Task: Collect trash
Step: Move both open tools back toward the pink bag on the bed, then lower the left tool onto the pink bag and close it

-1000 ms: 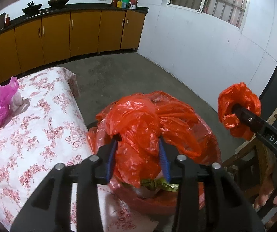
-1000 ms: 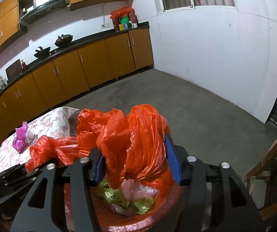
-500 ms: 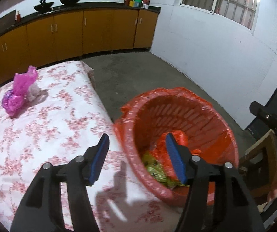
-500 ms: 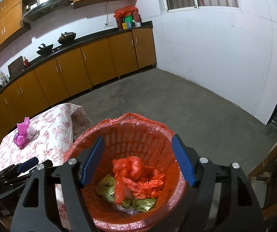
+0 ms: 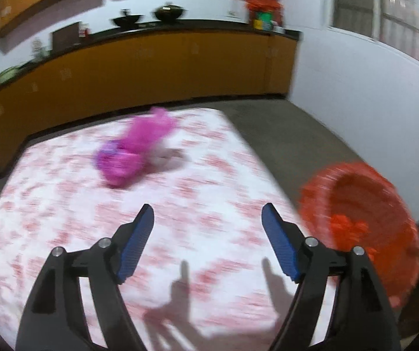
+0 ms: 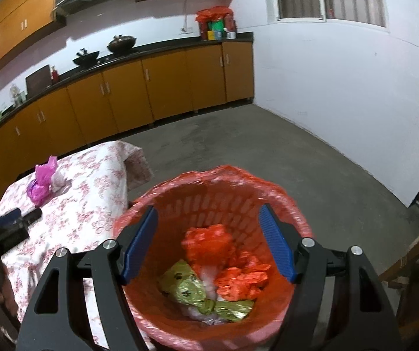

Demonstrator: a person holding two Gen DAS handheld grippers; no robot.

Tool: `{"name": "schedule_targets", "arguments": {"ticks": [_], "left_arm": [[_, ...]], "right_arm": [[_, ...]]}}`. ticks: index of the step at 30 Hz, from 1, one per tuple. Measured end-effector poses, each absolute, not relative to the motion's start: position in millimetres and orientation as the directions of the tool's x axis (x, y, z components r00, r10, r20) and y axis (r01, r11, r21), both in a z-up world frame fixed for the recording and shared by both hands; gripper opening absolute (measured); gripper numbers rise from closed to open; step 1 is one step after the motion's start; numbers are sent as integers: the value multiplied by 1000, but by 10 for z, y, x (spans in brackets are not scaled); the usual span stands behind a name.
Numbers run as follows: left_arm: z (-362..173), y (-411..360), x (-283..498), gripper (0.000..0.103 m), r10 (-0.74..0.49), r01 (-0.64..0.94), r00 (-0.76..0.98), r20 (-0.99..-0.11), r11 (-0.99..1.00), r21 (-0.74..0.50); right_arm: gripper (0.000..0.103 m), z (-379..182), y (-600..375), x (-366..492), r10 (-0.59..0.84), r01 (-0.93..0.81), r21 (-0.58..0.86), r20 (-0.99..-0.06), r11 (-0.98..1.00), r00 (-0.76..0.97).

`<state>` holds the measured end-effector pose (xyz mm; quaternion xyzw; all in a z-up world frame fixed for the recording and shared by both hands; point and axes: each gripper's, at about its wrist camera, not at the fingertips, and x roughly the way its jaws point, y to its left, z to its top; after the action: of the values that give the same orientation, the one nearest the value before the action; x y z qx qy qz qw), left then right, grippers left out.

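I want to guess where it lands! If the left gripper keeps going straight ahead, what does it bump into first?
Probably the flowered tablecloth; the pink bag lies further on. The left gripper is empty, jaws opening.

No legible text, label, brand, number or sign appears in either view. The left wrist view is motion-blurred throughout. In the right wrist view, the containers (image 6: 216, 30) at the far end of the kitchen surface (image 6: 162, 48) are too small to read, and the green wrapper (image 6: 190, 288) in the bin (image 6: 282, 201) carries dark printed marks that cannot be resolved into characters.
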<state>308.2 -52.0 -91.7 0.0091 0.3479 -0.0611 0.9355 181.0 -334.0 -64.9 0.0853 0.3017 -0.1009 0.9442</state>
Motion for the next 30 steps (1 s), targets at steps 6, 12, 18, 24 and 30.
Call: {"name": "schedule_targets", "arguments": {"ticks": [6,12,18,24,30], "left_arm": [[-917,261,3486,75,-1,-31,765,-644,999,-39],[-969,499,3852,76,11,-64,758,-652,996,-59],[-1052,417,4105,80,-6,1,761,-649,1000,-8],[-1229,396,4335,81,9,31,728,-686,998,46],[-1362,426,4492,71,-73,82,684,-726,996,-24]], "right_arm": [[72,-703,-3056,2004,-90,188,102,-602,977,793],[72,-744,-2778,2226,-50,136,94,-614,986,788],[72,-809,-2620,2397,-32,104,79,-627,991,778],[72,-881,-2548,2500,-20,90,76,-642,993,767],[72,-913,-2489,2545,-12,76,71,-650,995,760]]}}
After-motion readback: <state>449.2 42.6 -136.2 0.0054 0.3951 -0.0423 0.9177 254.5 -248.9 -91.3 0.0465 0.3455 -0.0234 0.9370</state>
